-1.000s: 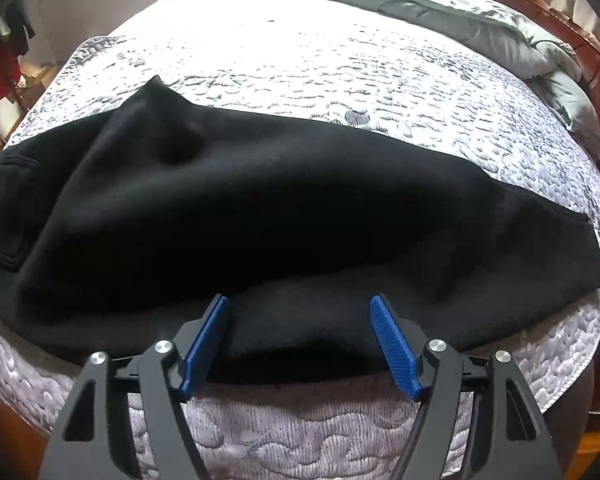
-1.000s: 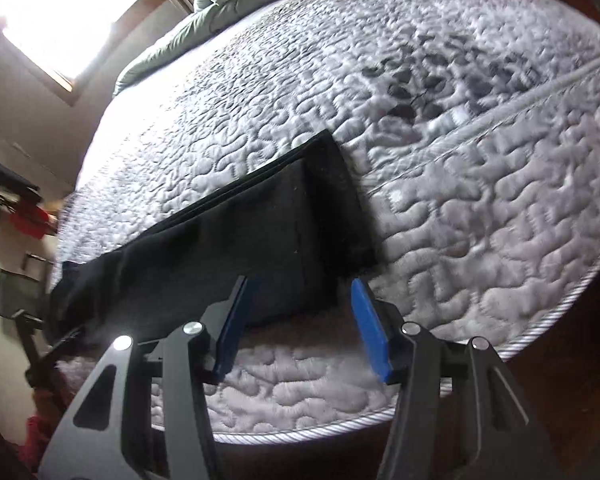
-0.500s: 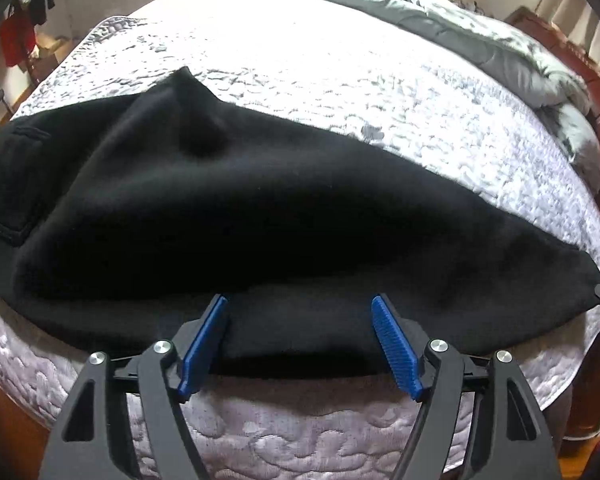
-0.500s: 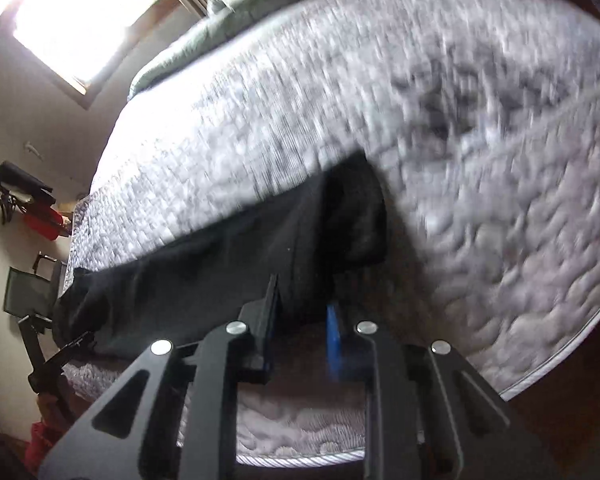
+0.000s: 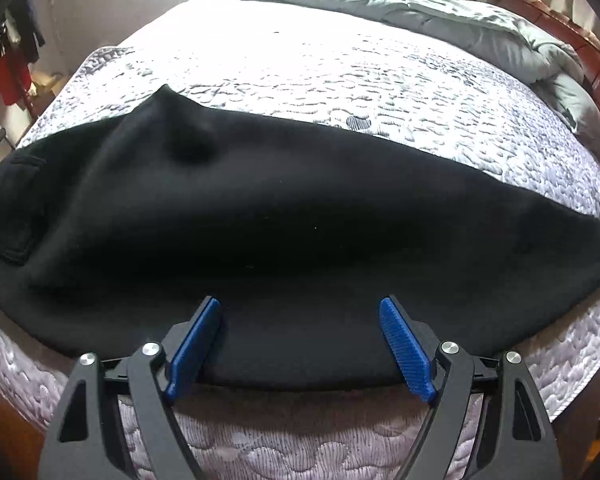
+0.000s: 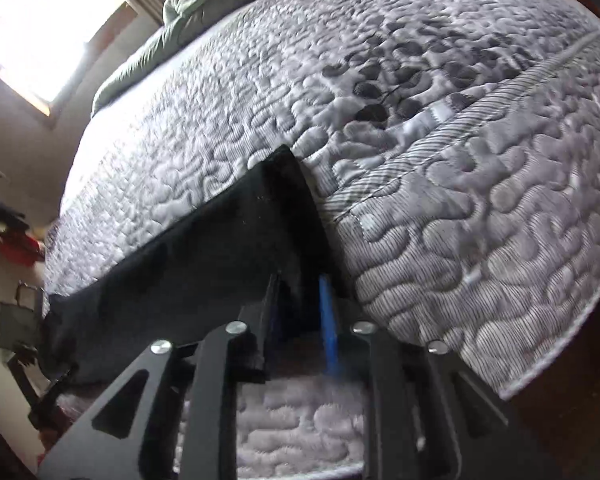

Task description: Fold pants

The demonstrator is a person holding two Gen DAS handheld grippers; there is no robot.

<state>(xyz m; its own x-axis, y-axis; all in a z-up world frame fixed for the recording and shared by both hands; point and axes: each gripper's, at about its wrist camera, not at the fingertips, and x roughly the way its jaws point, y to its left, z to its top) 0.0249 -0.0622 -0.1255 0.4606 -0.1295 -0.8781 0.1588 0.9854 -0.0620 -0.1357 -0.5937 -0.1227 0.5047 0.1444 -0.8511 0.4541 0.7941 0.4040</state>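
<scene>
Fingers of the left gripper stood spread wide, having just opened further, straddling the near edge of the black pants without pressing it. The pants lay stretched from nine to three o'clock along the near side of the quilted mattress, with a grey duvet bunched at twelve to two o'clock. Fingers of the right gripper sat narrow, having just eased apart slightly, pinching the leg hem of the pants near the mattress corner.
</scene>
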